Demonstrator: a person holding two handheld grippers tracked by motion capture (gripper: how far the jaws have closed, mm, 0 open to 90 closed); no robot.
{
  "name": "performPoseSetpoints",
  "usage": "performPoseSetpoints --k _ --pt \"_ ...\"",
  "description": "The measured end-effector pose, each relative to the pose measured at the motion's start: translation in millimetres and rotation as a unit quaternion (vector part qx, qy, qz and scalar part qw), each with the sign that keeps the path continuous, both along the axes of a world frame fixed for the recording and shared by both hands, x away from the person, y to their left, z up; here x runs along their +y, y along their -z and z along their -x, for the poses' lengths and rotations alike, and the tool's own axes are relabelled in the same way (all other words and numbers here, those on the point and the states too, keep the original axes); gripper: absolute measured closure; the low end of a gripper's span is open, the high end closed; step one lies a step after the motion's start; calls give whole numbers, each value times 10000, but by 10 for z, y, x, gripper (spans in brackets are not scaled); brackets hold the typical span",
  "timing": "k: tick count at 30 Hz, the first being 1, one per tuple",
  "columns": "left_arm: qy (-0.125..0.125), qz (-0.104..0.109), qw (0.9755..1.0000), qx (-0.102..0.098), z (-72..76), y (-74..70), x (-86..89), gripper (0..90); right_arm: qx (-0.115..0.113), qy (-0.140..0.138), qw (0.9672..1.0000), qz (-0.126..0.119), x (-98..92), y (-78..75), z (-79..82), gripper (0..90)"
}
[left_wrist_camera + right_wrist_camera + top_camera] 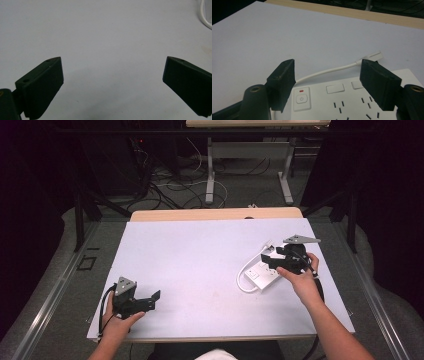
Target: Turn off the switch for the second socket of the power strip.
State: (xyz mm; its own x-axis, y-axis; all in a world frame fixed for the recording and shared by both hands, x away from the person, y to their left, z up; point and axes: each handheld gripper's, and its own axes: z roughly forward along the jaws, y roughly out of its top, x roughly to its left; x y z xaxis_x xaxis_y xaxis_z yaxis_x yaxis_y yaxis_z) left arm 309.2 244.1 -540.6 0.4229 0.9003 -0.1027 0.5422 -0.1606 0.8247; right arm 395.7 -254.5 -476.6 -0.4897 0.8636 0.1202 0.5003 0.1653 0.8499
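Note:
A white power strip (261, 275) lies at the right of the white board (200, 260), its short white cable (241, 279) looping off to the left. My right gripper (272, 255) hovers just over the strip, open. In the right gripper view the jaws (328, 63) stand apart above the strip (342, 100), its power button (301, 98) near the left jaw, and the cable (324, 73) runs between them to a flat plug end (374, 56). My left gripper (152, 301) rests low at the board's front left, open (113, 60) over bare surface.
The wooden table edge (215, 213) shows behind the board. A bit of the white cable (205, 18) shows at the upper right of the left gripper view. Beyond the table are a dark floor with tangled cables (170, 190) and another table's legs (210, 175).

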Motion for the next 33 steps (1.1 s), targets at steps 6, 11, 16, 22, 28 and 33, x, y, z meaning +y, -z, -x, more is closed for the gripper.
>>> performPoseSetpoints --k 6,11,16,22,28,33 --pt "-12 -9 10000 1 11 -1 7 33 -201 20 9998 -75 17 -42 99 213" --pt "-8 -14 10000 -6 17 -4 7 32 -292 42 9995 -72 37 -69 203 150" --pt "-3 11 10000 -10 27 -1 13 32 -413 116 9990 -106 52 -91 308 135" --pt "-5 56 10000 -44 38 -10 32 31 -460 106 9989 42 43 -79 422 101" --pt "-15 77 9999 -63 32 -4 44 30 -486 82 9988 51 26 -34 517 36" --pt "-30 112 9999 -71 40 -6 50 26 -487 140 9987 69 -4 0 589 10"
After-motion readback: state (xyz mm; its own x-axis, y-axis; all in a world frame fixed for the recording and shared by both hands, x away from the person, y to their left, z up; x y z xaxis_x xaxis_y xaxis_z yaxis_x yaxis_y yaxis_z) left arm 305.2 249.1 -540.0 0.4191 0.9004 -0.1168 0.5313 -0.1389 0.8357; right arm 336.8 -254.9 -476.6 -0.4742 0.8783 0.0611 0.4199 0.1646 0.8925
